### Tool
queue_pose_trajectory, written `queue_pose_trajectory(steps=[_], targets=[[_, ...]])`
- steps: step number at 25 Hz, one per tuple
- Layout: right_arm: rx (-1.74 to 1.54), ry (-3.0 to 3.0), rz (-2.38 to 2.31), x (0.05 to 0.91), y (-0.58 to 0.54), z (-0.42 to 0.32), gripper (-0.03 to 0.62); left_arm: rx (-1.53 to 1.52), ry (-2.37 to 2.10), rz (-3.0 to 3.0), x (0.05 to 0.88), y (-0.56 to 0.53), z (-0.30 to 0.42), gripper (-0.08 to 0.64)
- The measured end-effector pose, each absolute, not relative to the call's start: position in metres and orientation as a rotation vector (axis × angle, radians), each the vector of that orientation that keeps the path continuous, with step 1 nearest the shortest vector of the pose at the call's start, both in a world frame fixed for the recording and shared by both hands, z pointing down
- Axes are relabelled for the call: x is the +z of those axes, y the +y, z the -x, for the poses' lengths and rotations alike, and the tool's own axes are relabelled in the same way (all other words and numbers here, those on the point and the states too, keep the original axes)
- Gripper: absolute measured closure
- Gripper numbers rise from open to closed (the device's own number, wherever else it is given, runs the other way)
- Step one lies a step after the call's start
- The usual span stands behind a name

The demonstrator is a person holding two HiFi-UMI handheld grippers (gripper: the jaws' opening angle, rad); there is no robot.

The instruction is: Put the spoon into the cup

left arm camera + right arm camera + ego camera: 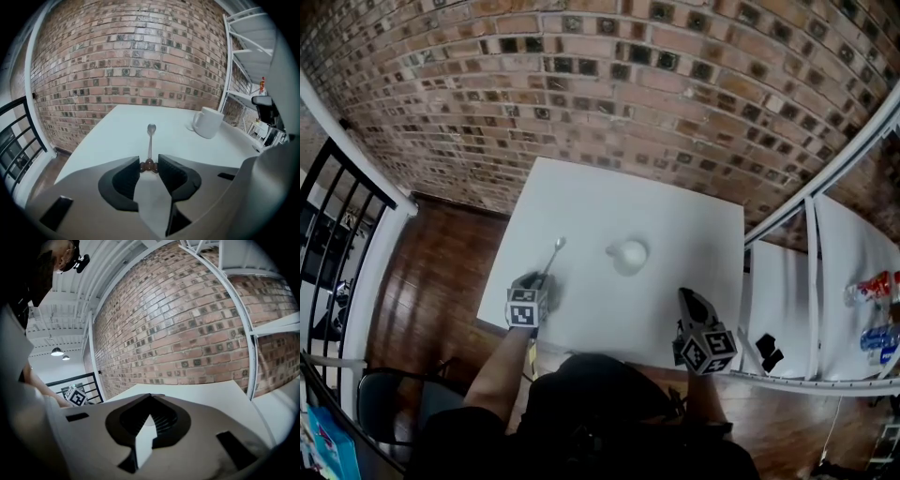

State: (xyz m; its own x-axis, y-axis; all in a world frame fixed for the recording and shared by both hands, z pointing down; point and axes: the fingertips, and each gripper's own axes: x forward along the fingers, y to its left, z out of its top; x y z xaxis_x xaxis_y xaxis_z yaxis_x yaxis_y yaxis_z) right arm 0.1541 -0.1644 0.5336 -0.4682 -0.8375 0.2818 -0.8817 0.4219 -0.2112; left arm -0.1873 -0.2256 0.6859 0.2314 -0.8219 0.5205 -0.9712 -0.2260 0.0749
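Note:
A metal spoon (554,255) with a brown handle end lies on the white table (675,216), its bowl pointing away from me. My left gripper (540,281) sits at the near end of the spoon. In the left gripper view the jaws (149,165) hold the brown end of the spoon (150,140) between their tips, touching it on both sides. The white cup (629,254) stands upright to the right of the spoon, and in the left gripper view the cup (207,122) is at the far right. My right gripper (686,298) hovers near the table's front right edge, its jaws (150,395) shut and empty.
A brick wall runs behind the table. A white shelf frame (811,234) stands to the right, with bottles (872,289) on it. A black railing (337,206) is on the left, and a dark chair (389,403) stands on the wooden floor by my left side.

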Motion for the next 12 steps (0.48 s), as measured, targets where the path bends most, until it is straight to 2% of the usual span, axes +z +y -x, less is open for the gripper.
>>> queue_pose_trajectory(steps=[12], targets=[[0.429, -2.61, -1.479, 0.518, -0.174, -0.13, 0.588, 0.223, -1.834, -2.307, 0.556, -0.227, 0.211, 0.436]])
